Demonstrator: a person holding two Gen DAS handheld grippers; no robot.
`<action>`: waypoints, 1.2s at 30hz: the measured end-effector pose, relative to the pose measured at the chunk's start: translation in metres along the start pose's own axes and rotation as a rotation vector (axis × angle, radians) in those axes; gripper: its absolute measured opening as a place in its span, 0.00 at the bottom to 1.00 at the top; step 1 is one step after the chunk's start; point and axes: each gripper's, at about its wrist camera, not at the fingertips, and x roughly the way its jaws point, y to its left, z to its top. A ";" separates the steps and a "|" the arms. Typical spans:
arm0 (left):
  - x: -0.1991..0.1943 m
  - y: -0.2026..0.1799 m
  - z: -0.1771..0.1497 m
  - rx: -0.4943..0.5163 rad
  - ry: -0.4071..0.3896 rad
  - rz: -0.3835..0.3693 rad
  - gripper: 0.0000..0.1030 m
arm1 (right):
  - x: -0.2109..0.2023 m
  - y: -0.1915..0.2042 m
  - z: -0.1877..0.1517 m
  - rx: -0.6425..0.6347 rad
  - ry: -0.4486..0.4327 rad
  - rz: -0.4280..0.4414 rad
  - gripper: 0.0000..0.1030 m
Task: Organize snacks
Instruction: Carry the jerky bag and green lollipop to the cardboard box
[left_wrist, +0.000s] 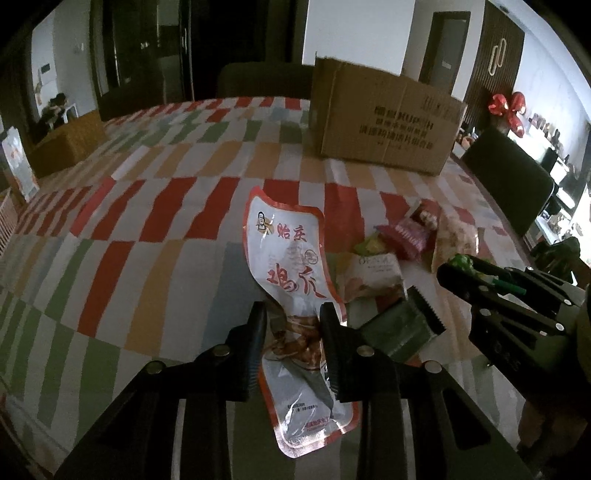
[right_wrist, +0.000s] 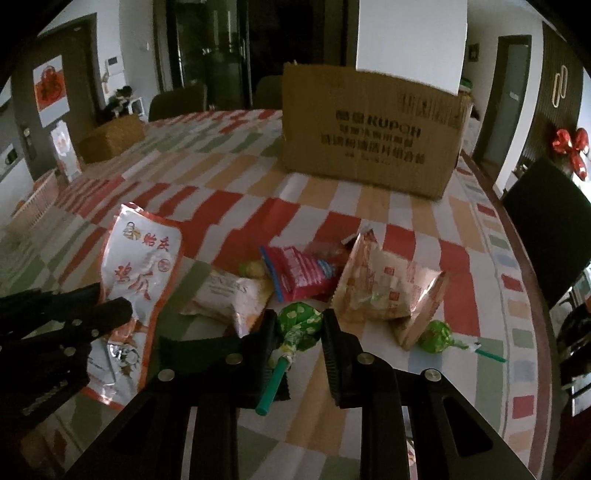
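While both grippers hold snacks, cardboard box (right_wrist: 369, 129) waits at 12 o'clock.
Left gripper (left_wrist: 293, 325) pinches chicken-feet pouch (left_wrist: 288, 251); right gripper (right_wrist: 299, 332) clamps green lollipop (right_wrist: 298, 325) loosely; its stick may slip out.

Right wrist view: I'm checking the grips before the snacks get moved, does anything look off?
The green lollipop sits off-centre in the right gripper, its stick angled against the left finger; the head seems barely caught.
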 end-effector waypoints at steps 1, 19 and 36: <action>-0.003 -0.001 0.001 0.000 -0.006 -0.001 0.29 | -0.005 0.000 0.001 -0.002 -0.011 0.001 0.25; -0.041 -0.022 0.053 0.040 -0.159 -0.073 0.29 | -0.058 -0.010 0.045 0.000 -0.161 0.027 0.25; -0.054 -0.062 0.138 0.144 -0.273 -0.087 0.29 | -0.078 -0.046 0.116 0.020 -0.297 -0.016 0.25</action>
